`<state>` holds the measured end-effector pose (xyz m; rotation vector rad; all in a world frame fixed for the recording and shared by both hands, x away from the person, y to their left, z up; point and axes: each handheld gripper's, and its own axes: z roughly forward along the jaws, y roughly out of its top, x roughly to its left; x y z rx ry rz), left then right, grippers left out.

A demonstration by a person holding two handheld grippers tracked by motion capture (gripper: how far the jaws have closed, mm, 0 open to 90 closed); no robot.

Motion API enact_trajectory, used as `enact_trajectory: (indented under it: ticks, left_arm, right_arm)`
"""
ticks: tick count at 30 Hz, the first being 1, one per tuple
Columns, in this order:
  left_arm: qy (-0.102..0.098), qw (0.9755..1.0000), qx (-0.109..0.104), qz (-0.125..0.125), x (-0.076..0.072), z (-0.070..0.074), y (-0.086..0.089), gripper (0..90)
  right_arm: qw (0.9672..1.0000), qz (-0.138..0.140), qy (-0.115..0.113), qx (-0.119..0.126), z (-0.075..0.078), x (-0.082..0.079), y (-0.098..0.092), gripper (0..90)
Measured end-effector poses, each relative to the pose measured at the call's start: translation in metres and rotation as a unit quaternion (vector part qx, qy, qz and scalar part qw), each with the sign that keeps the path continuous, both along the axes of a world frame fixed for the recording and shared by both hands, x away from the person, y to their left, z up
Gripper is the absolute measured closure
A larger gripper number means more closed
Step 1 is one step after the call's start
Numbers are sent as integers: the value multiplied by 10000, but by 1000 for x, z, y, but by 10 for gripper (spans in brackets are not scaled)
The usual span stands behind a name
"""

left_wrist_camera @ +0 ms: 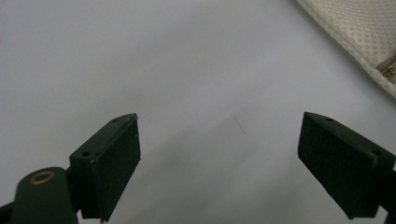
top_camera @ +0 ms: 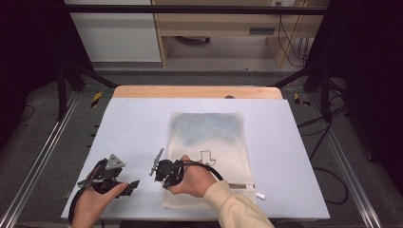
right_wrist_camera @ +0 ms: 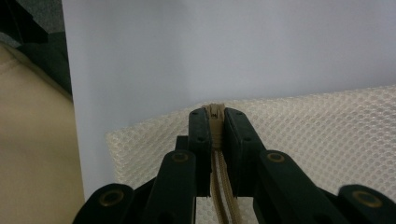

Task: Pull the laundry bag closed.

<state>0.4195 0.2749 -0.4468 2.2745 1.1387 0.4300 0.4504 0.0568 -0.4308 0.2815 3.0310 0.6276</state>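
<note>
Cream mesh zip pouch (top_camera: pixel 209 156), flat rectangle of honeycomb-weave fabric, lies right of centre on the pale grey table sheet (top_camera: pixel 133 128). Long axis runs near to far; the beige zipper strip (right_wrist_camera: pixel 215 122) crosses the near short end, left to right. A blue-grey patch shows through the far half, a black outline figure near the middle.

Right gripper (right_wrist_camera: pixel 215 120) sits at the pouch's near-left corner, black jaws pinched together on the zipper end. The tape's ribbed teeth run down between them.

Left gripper (left_wrist_camera: pixel 219 154) rests further left near the table's near edge, jaws spread wide with nothing but bare sheet between; the pouch edge sits well off.

Open sheet all round: wide on the left and far side, a narrower band on the right. Bare wood strip (top_camera: pixel 197 92) at the far edge.
</note>
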Motion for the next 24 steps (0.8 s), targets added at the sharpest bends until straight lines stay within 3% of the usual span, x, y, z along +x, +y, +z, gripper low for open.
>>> enact_trajectory:
  ticks: [12, 24]
  left_arm:
    - [-69, 9999, -143, -44, -4, 0, -6, 124]
    - [-77, 9988, -417, -238, -8, 4, -14, 126]
  right_arm:
    - [10000, 67, -8, -9, 21, 4, -1, 819]
    - [9999, 89, 30, 43, 29, 7, -3, 819]
